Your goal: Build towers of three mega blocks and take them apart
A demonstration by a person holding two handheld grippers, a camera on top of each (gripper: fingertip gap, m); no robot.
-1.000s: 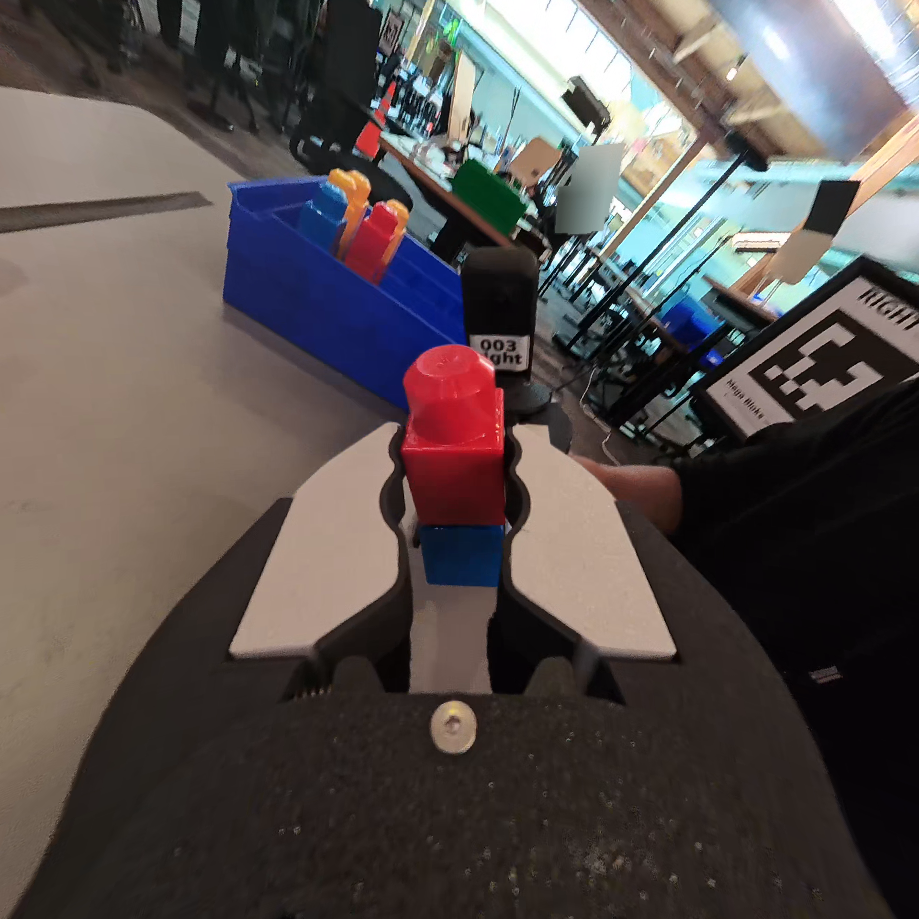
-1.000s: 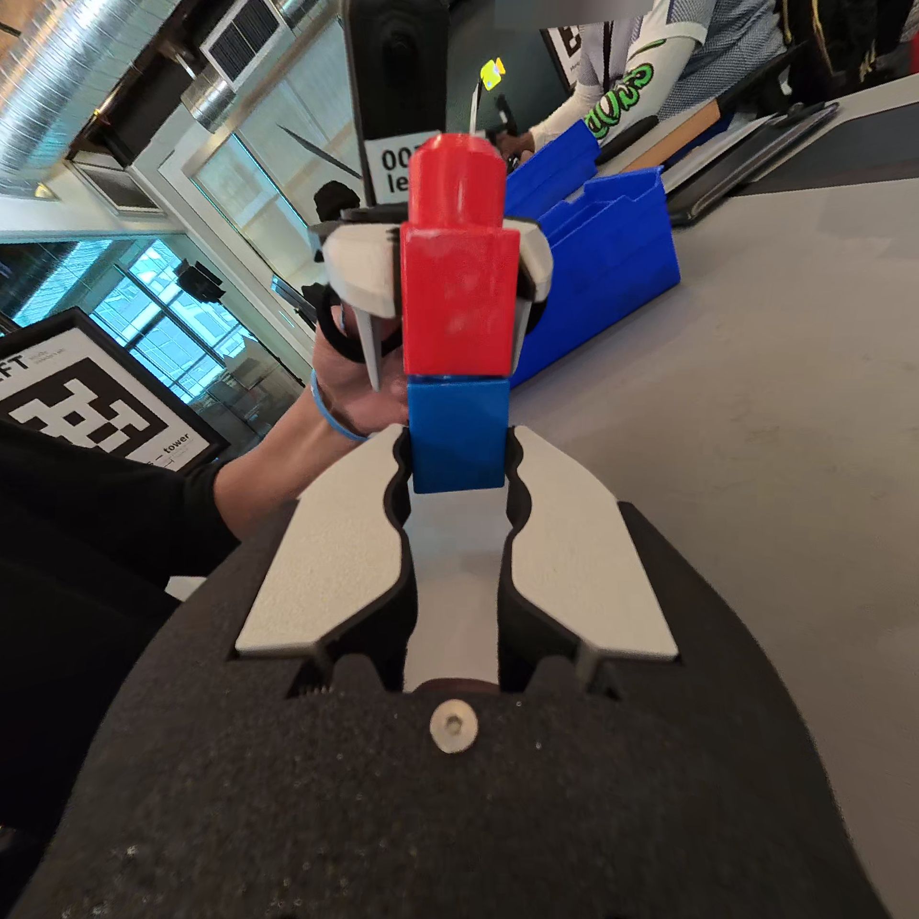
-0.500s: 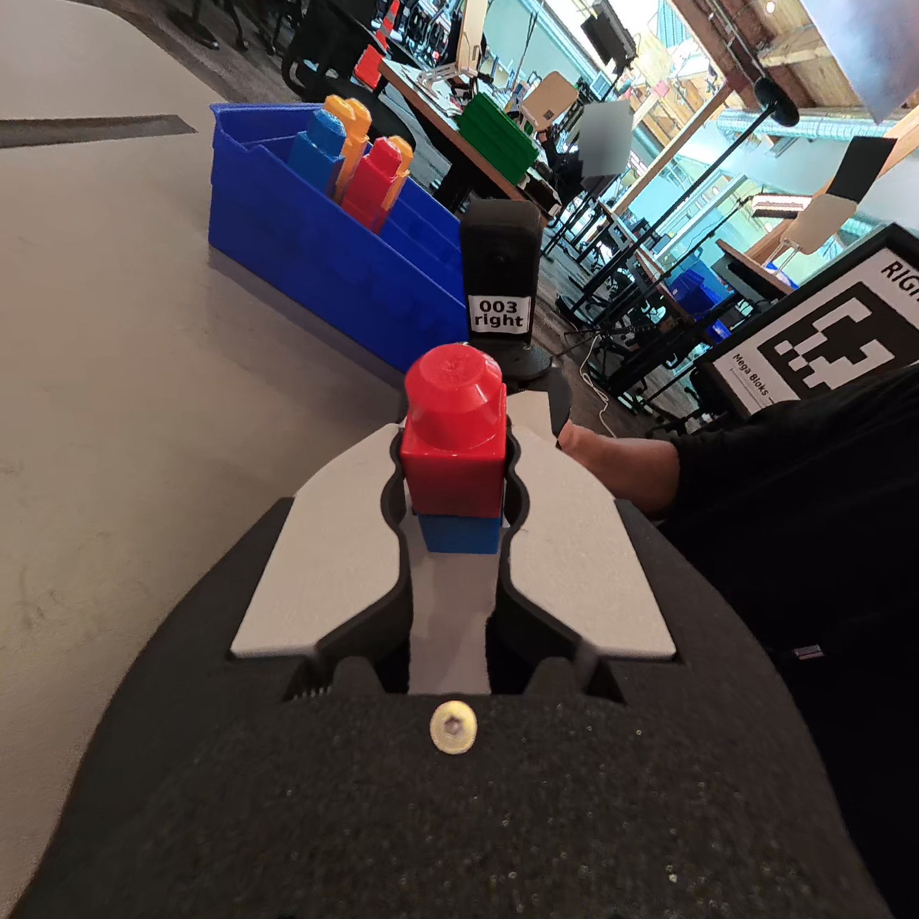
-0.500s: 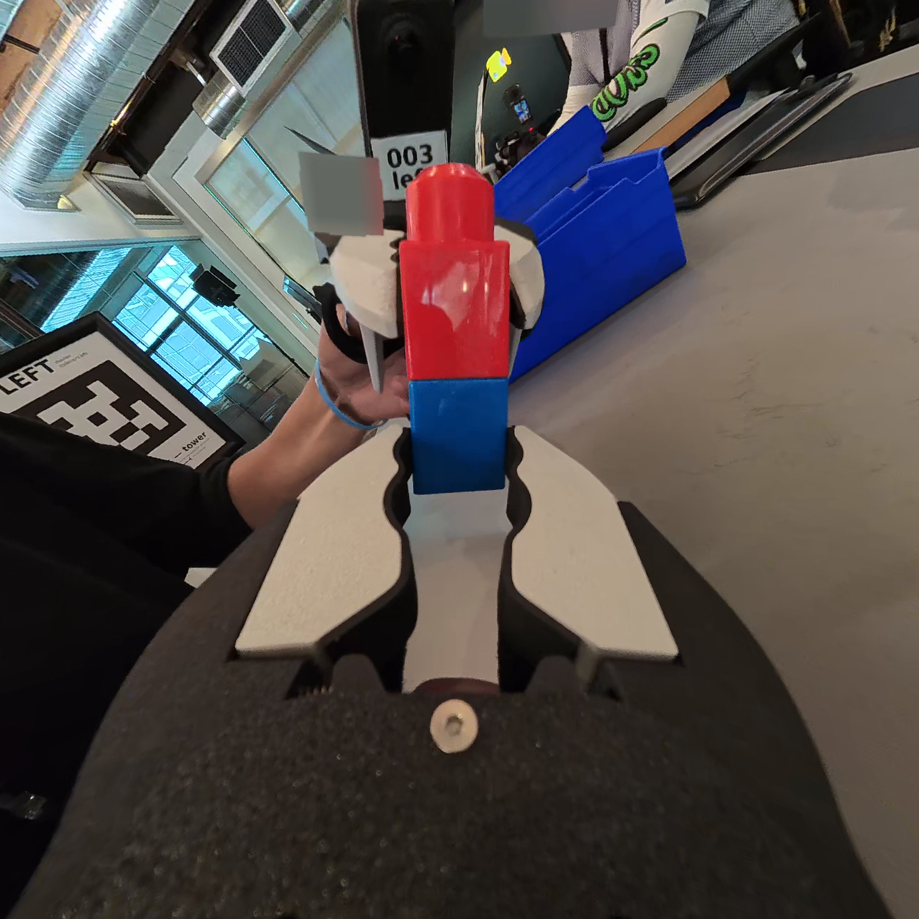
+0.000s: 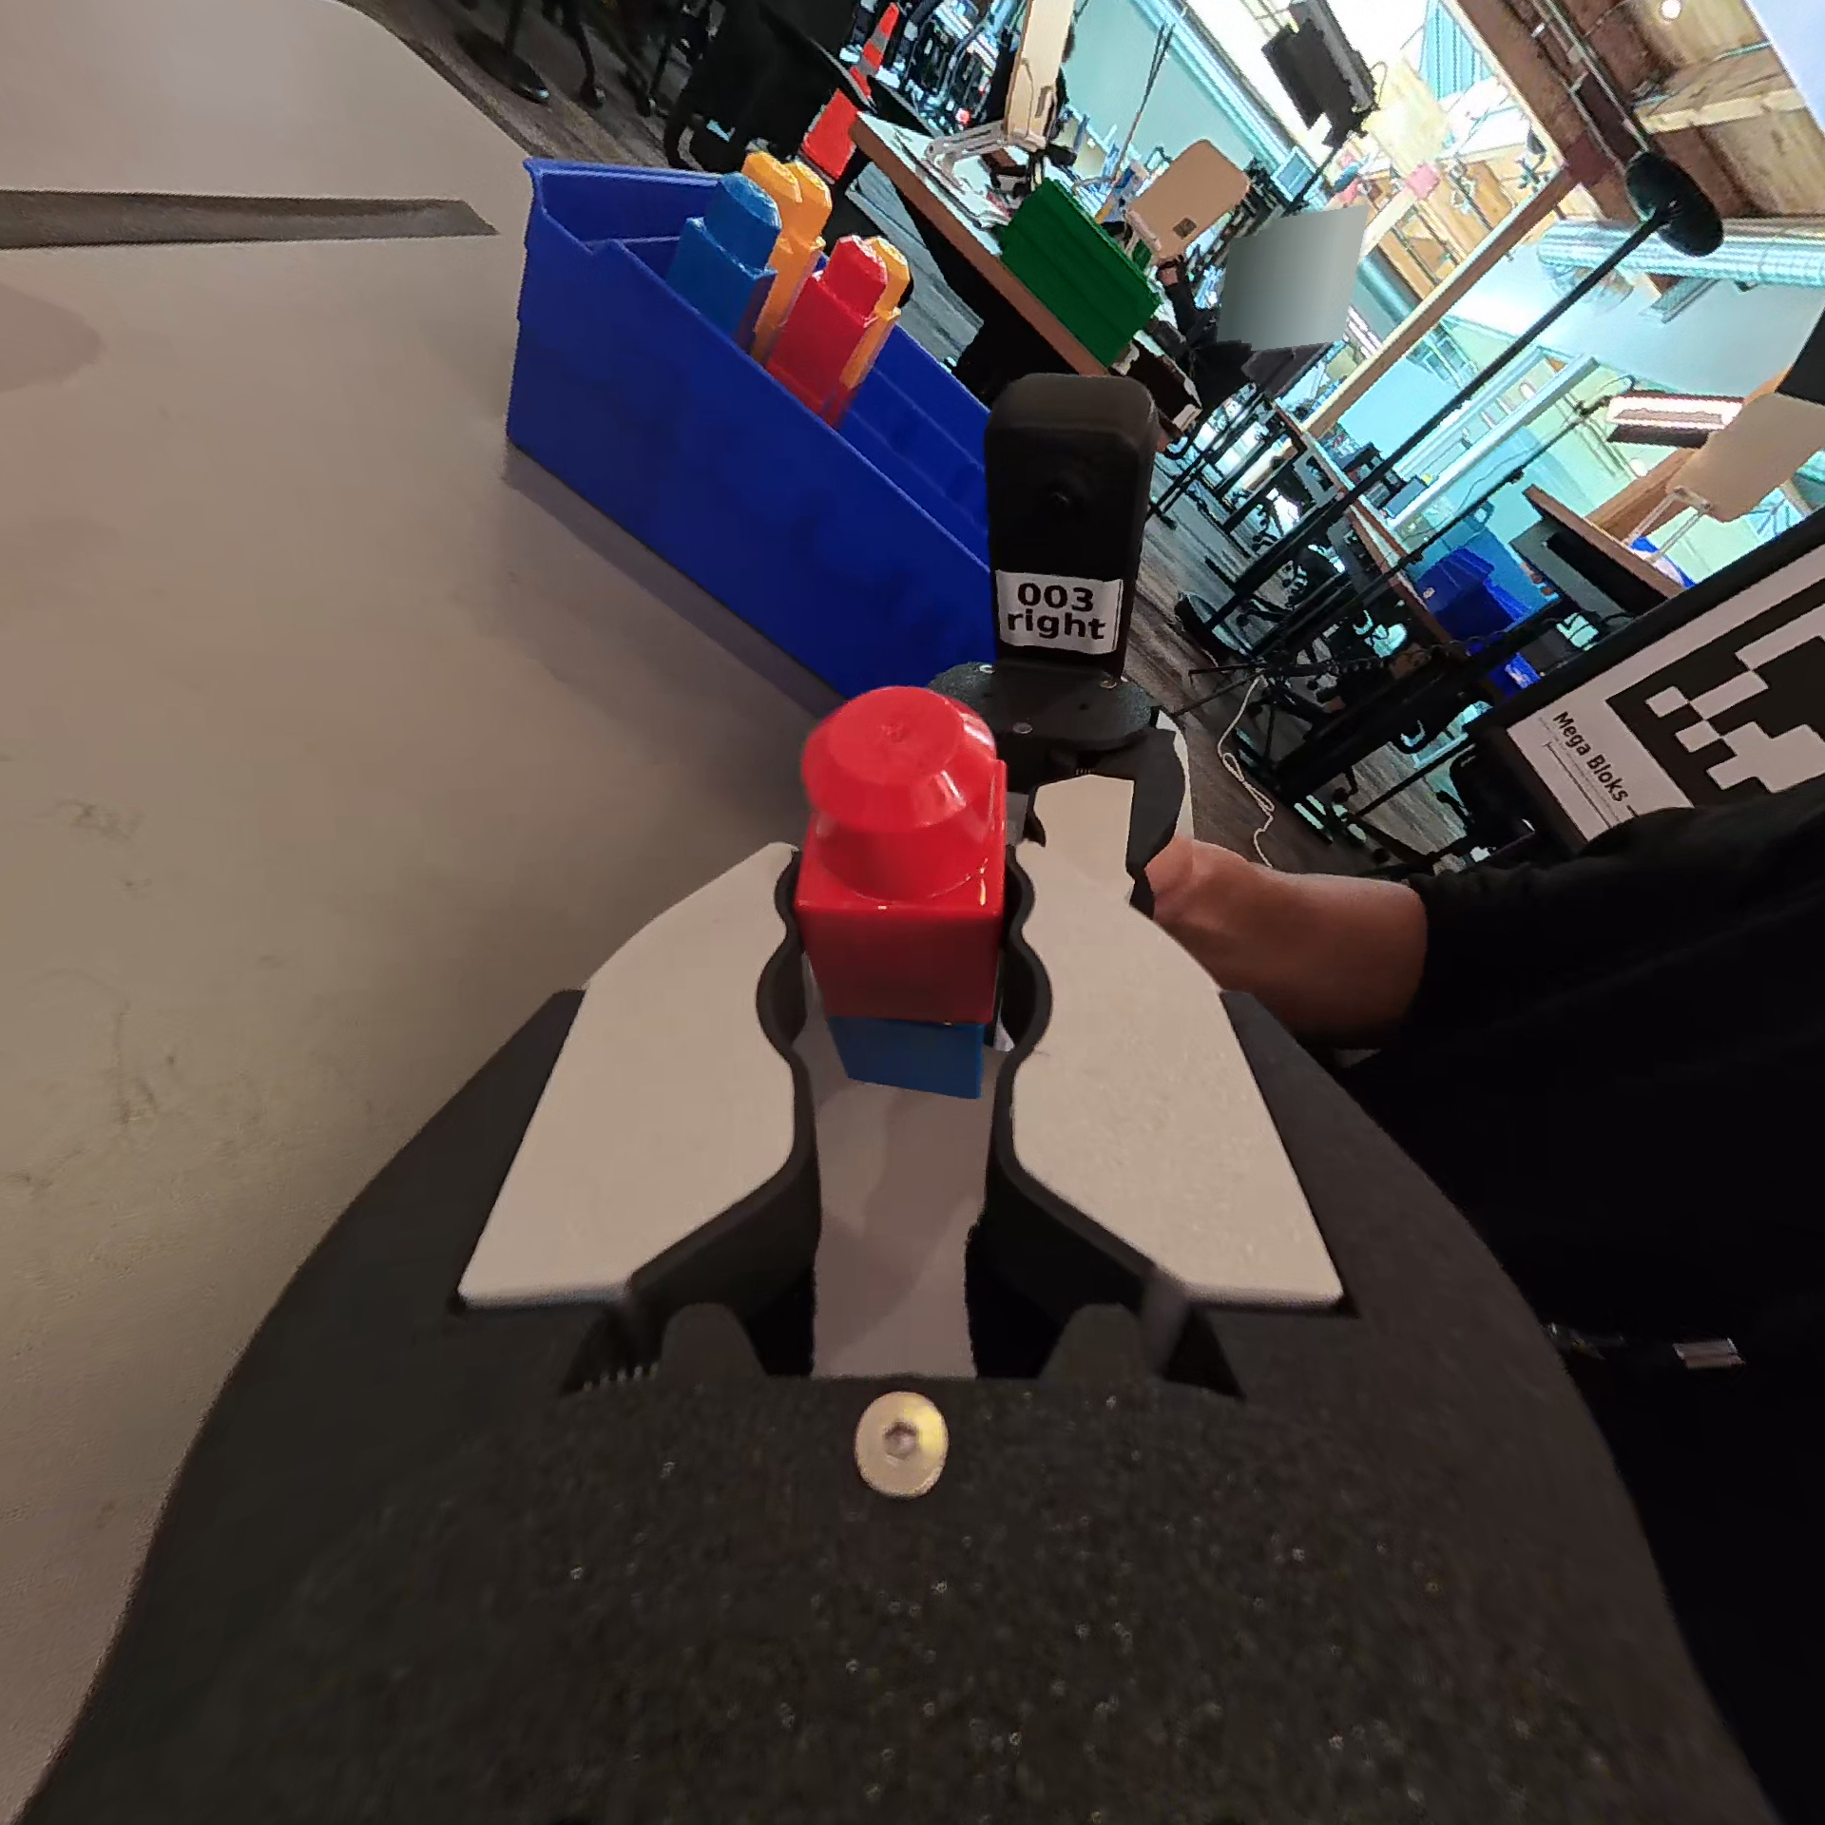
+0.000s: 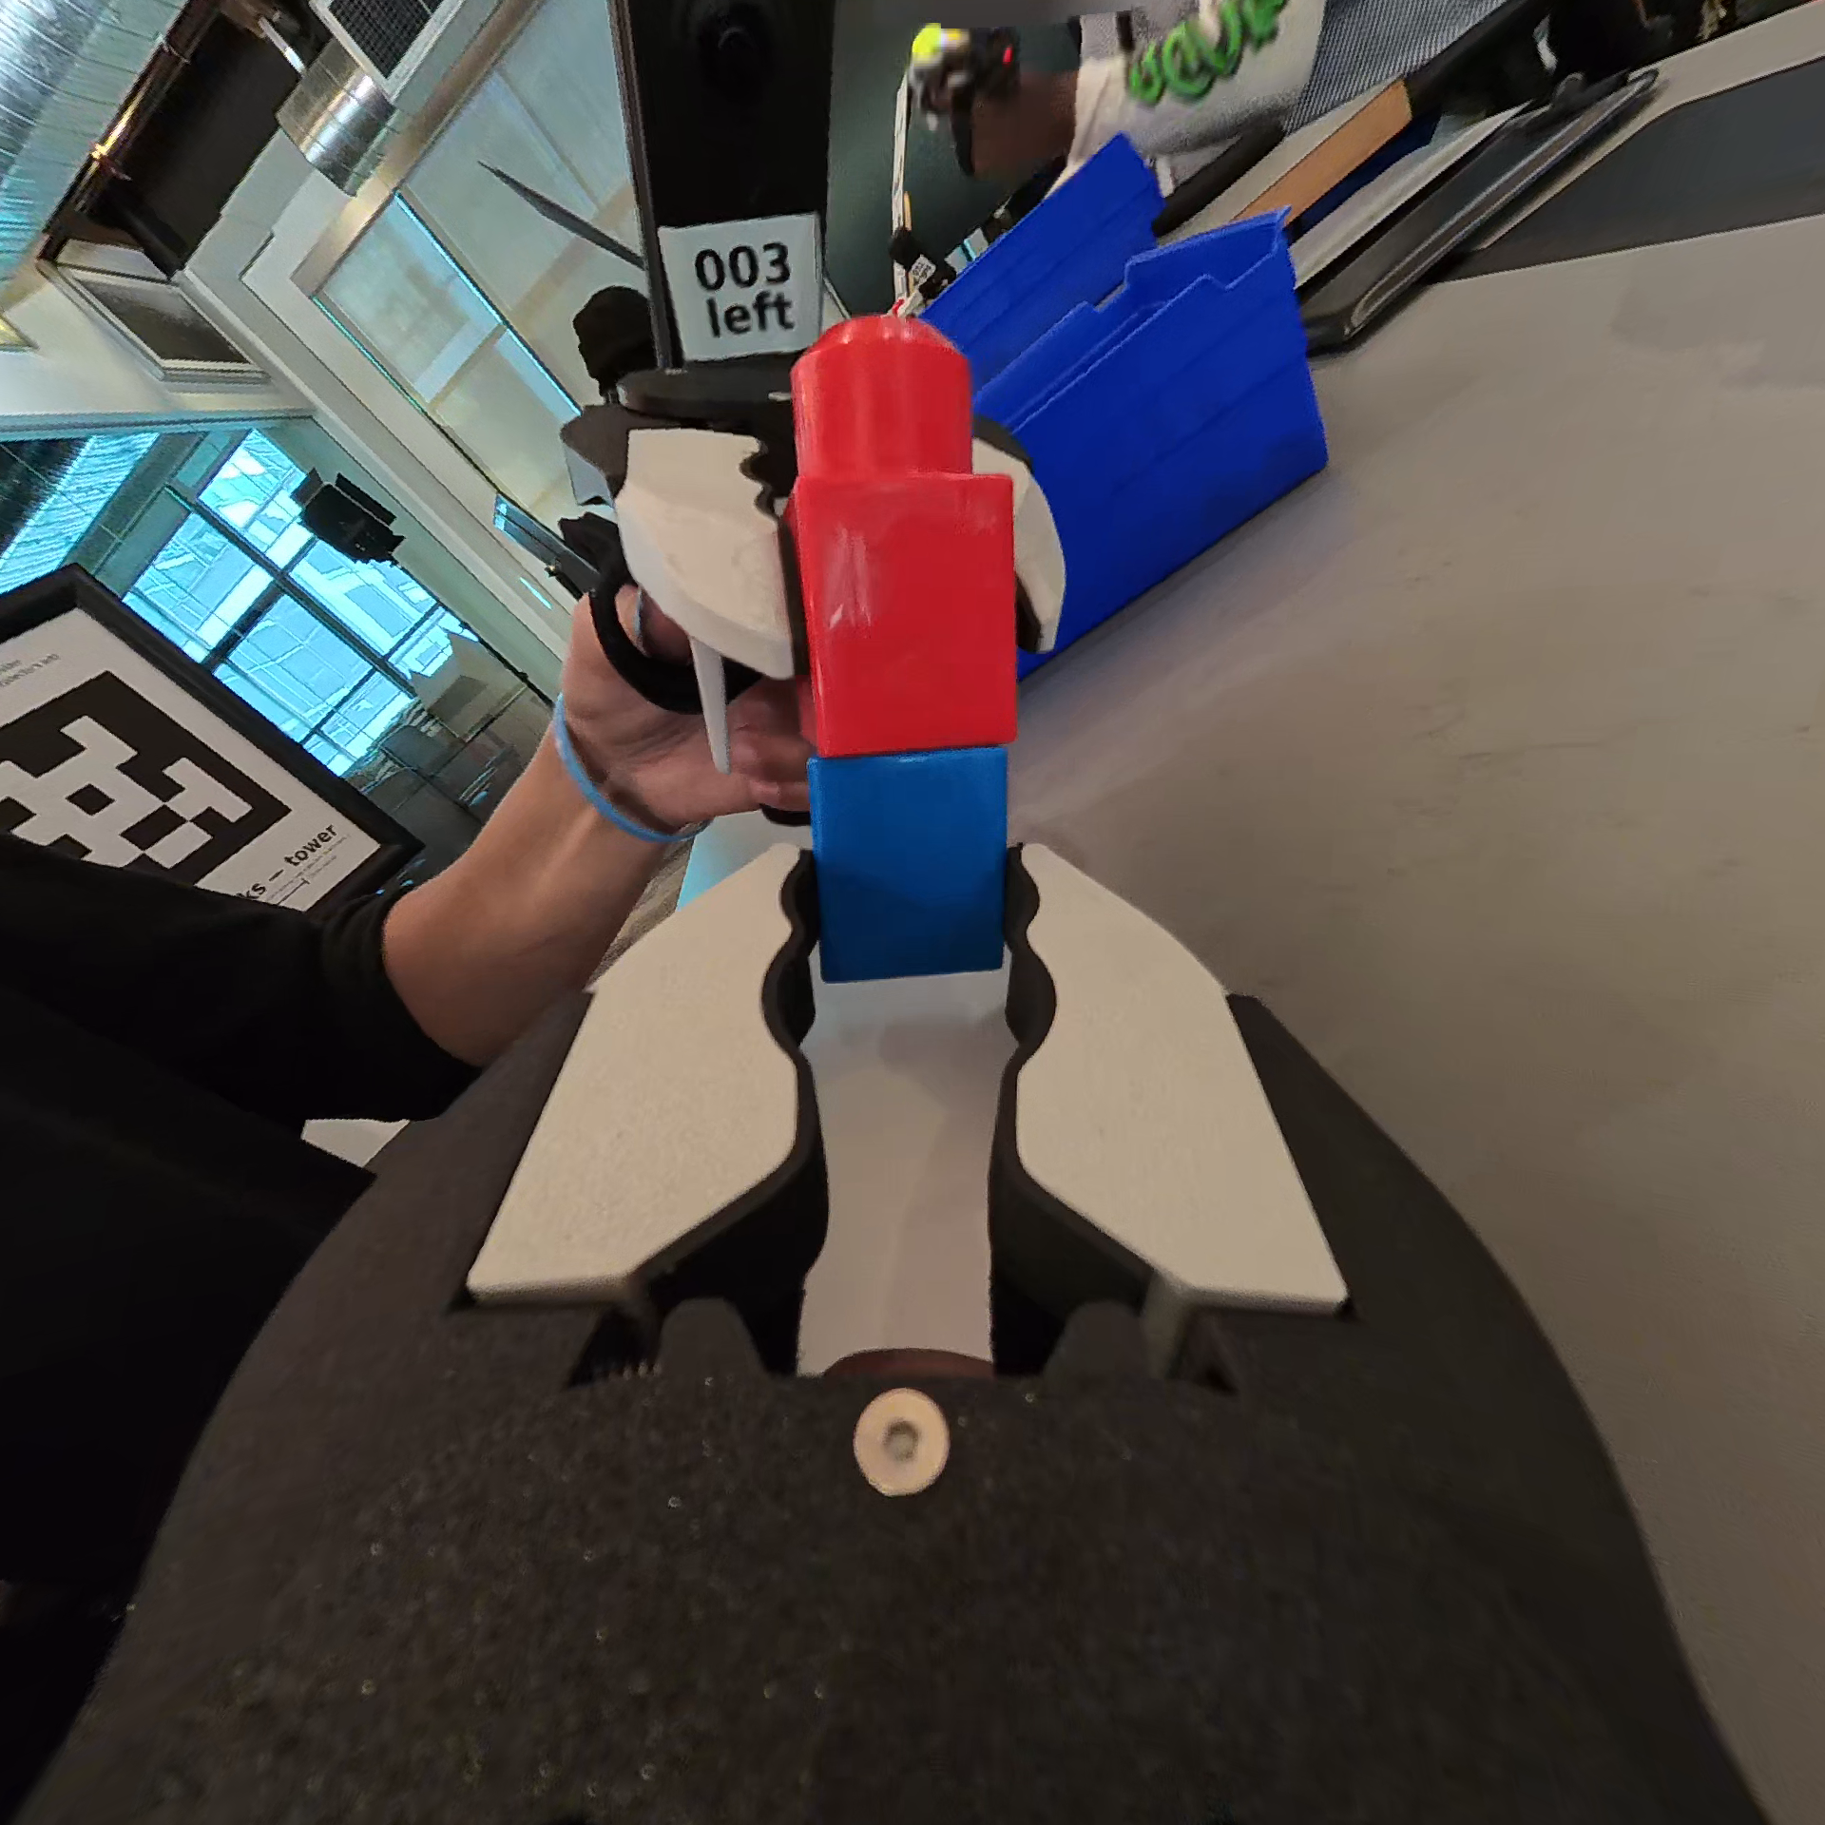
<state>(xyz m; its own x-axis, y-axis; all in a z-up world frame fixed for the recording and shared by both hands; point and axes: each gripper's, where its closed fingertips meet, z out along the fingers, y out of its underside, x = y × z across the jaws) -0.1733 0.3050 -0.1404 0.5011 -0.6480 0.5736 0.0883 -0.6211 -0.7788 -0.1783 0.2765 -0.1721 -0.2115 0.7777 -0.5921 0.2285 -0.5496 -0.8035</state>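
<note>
Two glossy plastic blocks are joined end to end and held in the air over a pale grey table (image 5: 296, 691), near its edge. The left gripper (image 5: 904, 918) is clamped on the red block (image 5: 899, 928), whose round stud points away. The right gripper (image 6: 911, 894) is clamped on the blue block (image 6: 909, 879). From the left wrist view the blue block is mostly hidden behind the red. A blue bin (image 5: 711, 474) stands farther along the table, well apart, holding what look like more blocks, though blurred. Open tabletop lies to either side.
</note>
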